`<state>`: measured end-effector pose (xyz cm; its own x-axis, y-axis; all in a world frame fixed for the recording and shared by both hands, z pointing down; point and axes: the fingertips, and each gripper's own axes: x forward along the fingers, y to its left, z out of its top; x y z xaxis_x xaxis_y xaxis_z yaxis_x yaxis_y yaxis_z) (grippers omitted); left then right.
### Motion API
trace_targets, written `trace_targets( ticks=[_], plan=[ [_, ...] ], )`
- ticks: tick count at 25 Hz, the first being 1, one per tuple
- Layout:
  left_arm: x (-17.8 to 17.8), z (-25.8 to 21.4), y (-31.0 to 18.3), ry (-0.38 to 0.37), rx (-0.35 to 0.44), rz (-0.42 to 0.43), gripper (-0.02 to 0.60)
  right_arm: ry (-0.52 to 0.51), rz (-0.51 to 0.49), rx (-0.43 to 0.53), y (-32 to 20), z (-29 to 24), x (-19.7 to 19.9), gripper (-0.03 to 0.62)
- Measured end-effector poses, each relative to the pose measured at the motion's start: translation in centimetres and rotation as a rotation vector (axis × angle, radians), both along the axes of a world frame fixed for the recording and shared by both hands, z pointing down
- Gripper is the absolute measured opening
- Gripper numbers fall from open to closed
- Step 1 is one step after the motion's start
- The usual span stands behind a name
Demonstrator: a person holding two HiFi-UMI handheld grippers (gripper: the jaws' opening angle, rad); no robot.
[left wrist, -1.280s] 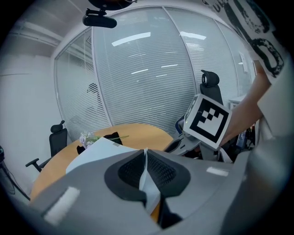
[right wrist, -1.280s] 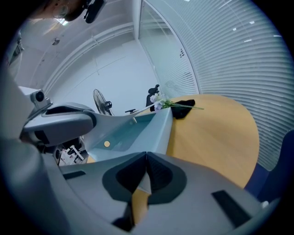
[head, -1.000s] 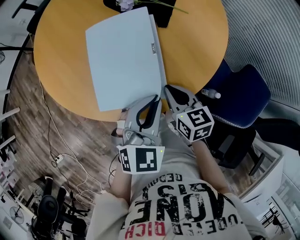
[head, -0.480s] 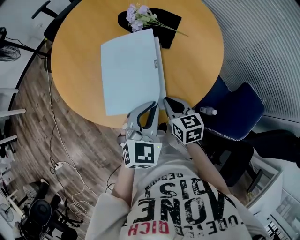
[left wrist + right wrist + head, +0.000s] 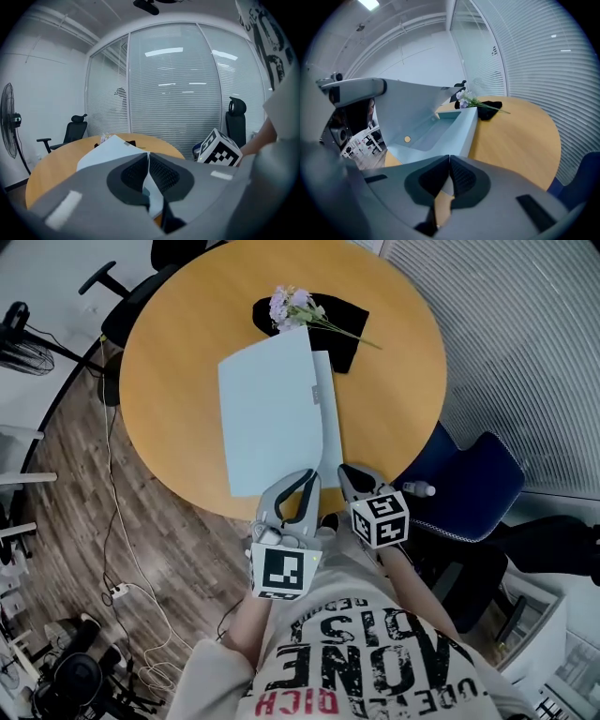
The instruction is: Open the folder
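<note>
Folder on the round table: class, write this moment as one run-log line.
folder: partly open | left gripper: shut on cover, raised off base | right gripper: shut on base edge

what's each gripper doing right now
left gripper: jaws closed on the folder cover
right gripper: jaws closed, apparently pinching the folder's near edge
</note>
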<state>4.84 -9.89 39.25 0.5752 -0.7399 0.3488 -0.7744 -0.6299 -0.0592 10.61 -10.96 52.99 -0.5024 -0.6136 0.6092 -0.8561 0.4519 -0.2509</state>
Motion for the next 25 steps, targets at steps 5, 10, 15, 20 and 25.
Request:
trace_targets(
  ticks=[5,10,15,20,25],
  plan=[
    [-1.2,-1.3,0.0,0.082,-0.014,-0.036,0.021,0.007,0.026,-0.004,0.0,-0.1,0.1,0.012],
    [-2.2,-2.5,0.1,0.152,-0.025,-0.075,0.021,0.031,0.034,-0.012,0.0,-0.2,0.2,0.012],
    [-3.4,-3.1,0.3,0.191,-0.028,-0.108,0.021,0.03,0.043,-0.007,0.2,-0.1,0.3,0.012],
    [-4.8,-3.9,0.2,0.216,-0.021,-0.15,0.021,0.028,0.045,0.0,0.1,0.0,0.1,0.012],
    [-6.4,-4.5,0.1,0.216,0.0,-0.19,0.018,0.026,0.045,0.006,-0.1,0.1,0.1,0.012]
  ],
)
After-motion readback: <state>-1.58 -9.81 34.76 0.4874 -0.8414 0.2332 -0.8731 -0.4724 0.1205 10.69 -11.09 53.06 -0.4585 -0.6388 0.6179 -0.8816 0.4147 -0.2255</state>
